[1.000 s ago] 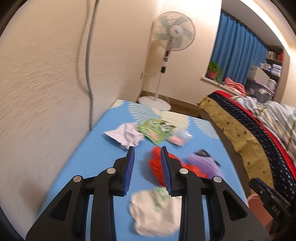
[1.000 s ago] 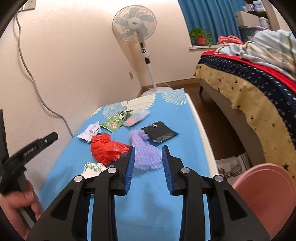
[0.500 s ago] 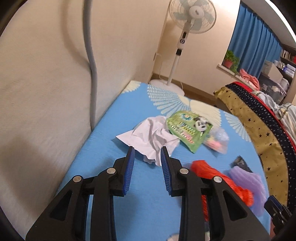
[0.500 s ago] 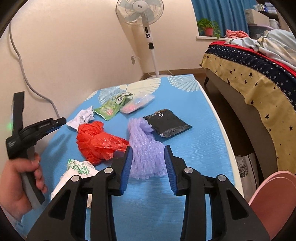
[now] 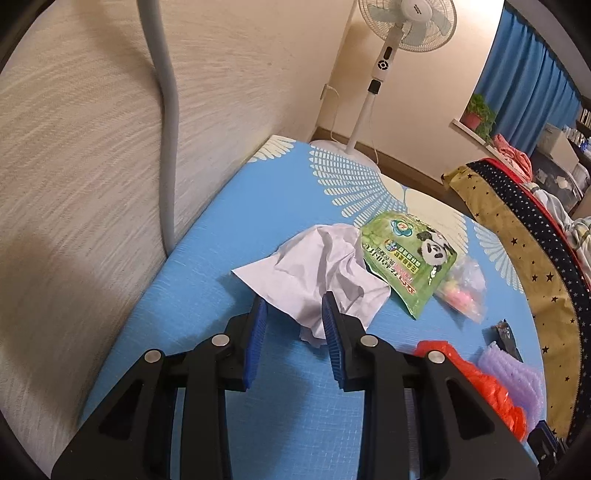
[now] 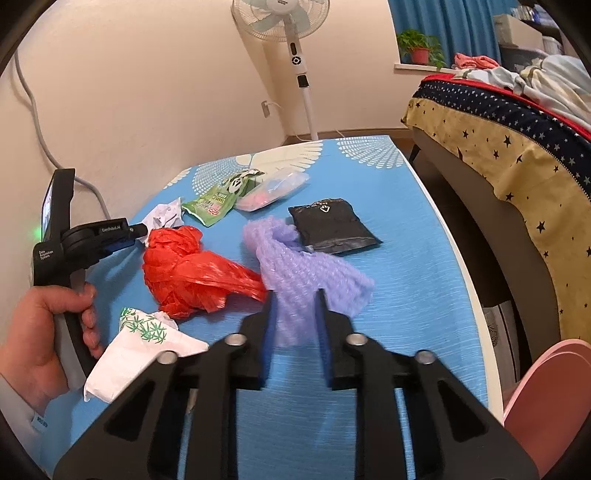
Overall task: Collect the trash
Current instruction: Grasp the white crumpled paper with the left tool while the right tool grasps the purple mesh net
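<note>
Bedroom clutter frames a low desk with a blue patterned cover, set between a cream wall and a bed, with a standing fan behind it. Every piece of trash in view lies on the desk, so I judge the collecting barely begun.

The right hand-held gripper has just been closing its jaws around the near end of the purple foam net; the pads look blurred, and they appear to pinch the foam, which rests on the cover, not lifted. The left hand-held gripper stands partly open with the crumpled white paper between its pads, which do not yet press on it.

Left to gather besides these:
- the red plastic bag, beside the net
- the green panda wrapper, touching the paper
- the clear packet with pink contents
- the black pouch
- the white tissue pack with bamboo print, near the person's left hand

A pink rim at the desk's right edge may be a bin; I cannot tell.
</note>
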{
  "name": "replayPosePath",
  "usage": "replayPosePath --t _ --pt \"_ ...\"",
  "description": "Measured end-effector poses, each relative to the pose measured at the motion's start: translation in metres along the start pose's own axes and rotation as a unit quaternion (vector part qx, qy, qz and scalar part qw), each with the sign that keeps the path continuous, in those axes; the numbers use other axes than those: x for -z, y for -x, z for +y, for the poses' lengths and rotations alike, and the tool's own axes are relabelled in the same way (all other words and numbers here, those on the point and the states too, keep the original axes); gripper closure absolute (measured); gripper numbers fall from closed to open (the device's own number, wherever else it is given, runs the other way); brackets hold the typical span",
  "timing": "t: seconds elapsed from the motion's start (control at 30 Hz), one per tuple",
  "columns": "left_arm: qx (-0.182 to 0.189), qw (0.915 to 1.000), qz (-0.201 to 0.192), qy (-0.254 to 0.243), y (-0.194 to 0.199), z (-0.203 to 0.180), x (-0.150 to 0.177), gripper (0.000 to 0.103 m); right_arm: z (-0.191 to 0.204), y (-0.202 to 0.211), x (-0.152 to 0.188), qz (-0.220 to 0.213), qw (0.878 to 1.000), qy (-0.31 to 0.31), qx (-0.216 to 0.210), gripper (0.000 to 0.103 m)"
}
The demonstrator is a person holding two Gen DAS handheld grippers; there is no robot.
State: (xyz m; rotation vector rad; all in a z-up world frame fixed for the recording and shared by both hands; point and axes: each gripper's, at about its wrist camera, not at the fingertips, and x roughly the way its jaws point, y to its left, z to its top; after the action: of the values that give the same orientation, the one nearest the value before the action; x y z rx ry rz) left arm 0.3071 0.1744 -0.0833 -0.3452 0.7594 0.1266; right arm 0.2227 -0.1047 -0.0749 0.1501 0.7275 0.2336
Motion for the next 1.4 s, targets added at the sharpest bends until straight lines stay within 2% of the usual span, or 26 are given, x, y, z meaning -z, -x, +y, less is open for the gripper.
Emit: replayPosePath --t 0.07,0.1,0.23,0.53,0.6,0.7,0.77,0.8,0.97,1.1,1.17,1.2,1.4 --pt "0.006 1.0000 -0.003 0.004 0.002 0.000 0.000 0.086 -0.001 0.000 0.000 0.002 1.000 -0.001 -0.004 0.099" --pt "0.008 0.9999 -0.004 0.005 0.003 0.000 0.000 0.087 -0.001 0.001 0.000 0.002 1.000 -0.001 -0.004 0.102" --pt "0.010 0.9999 -0.012 0.006 0.011 -0.003 -0.003 0.098 -0.004 0.009 -0.002 -0.002 1.000 -0.003 -0.007 0.103" --pt "0.007 0.9991 -0.033 -0.024 0.062 -0.029 -0.002 0.102 -0.005 0.046 -0.009 -0.020 0.999 -0.004 -0.026 0.103" --pt "0.012 0.9989 -0.035 -0.028 0.076 -0.036 0.002 0.102 -0.004 0.051 -0.008 -0.023 1.000 0.005 -0.019 0.103" --pt "0.016 0.9986 -0.041 -0.031 0.098 -0.042 0.009 0.102 -0.004 0.046 -0.007 -0.018 1.000 0.023 -0.004 0.095" --pt "0.019 0.9982 -0.046 -0.032 0.115 -0.045 0.012 0.102 -0.005 0.039 -0.007 -0.014 0.999 0.029 -0.001 0.075" --pt "0.020 0.9980 -0.051 -0.032 0.126 -0.047 0.013 0.102 -0.003 0.036 -0.007 -0.015 0.999 0.035 0.004 0.060" --pt "0.026 0.9961 -0.073 -0.043 0.169 -0.056 0.020 0.102 0.009 0.012 -0.009 0.003 0.997 0.077 0.019 0.058" --pt "0.032 0.9957 -0.082 -0.031 0.191 -0.056 0.027 0.102 0.016 -0.007 -0.009 0.028 0.993 0.107 0.035 0.060" --pt "0.033 0.9953 -0.085 -0.031 0.201 -0.056 0.031 0.102 0.017 -0.016 -0.008 0.043 0.992 0.114 0.030 0.076" --pt "0.034 0.9951 -0.088 -0.032 0.206 -0.056 0.034 0.102 0.017 -0.017 -0.008 0.046 0.992 0.116 0.028 0.090" --pt "0.036 0.9944 -0.095 -0.030 0.228 -0.058 0.051 0.102 0.013 0.015 -0.013 0.030 0.995 0.091 0.004 0.093"
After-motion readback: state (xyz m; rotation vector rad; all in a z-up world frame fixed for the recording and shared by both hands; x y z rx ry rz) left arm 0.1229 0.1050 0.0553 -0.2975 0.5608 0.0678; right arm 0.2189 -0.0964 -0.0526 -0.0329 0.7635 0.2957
